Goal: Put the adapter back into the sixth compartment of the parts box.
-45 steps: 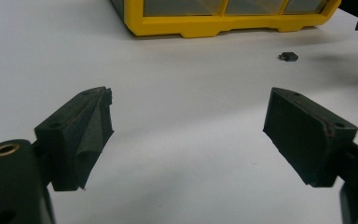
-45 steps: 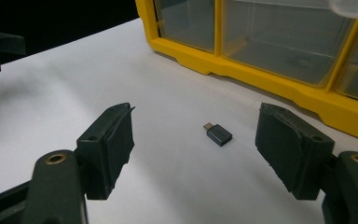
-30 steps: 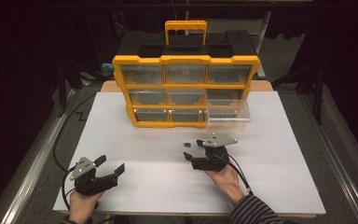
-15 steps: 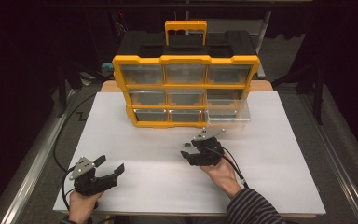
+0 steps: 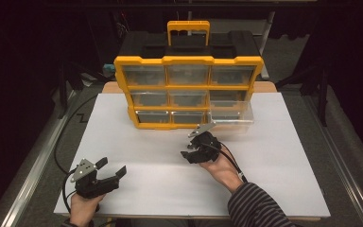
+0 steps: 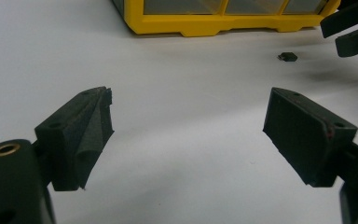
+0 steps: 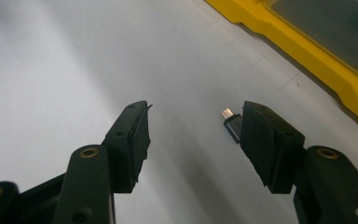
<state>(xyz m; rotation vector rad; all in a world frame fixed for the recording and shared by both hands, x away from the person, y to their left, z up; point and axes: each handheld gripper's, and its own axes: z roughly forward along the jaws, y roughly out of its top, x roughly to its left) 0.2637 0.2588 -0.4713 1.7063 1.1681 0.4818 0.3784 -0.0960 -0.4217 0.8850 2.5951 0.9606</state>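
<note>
A small grey adapter with a silver plug (image 7: 231, 124) lies on the white table, just inside the right jaw of my right gripper (image 7: 196, 109), which stands open around it without touching. In the left gripper view the same small dark piece (image 6: 287, 56) lies far ahead, with the other gripper's jaws (image 6: 349, 28) just past it. In the high view my right gripper (image 5: 188, 146) hovers in front of the yellow drawer organizer (image 5: 189, 60). My left gripper (image 5: 112, 166) rests open near the table's front left, with nothing between its jaws (image 6: 189, 98).
The organizer has clear drawers in three rows and an orange handle on top. Its bottom right drawer (image 5: 234, 120) is pulled out over the table. The organizer's yellow base (image 7: 307, 46) runs close to my right gripper. A black cable trails off the table's left edge (image 5: 59, 151).
My right gripper has moved a little left and away from the person, towards the organizer's front, and turned. The left gripper has stayed still.
</note>
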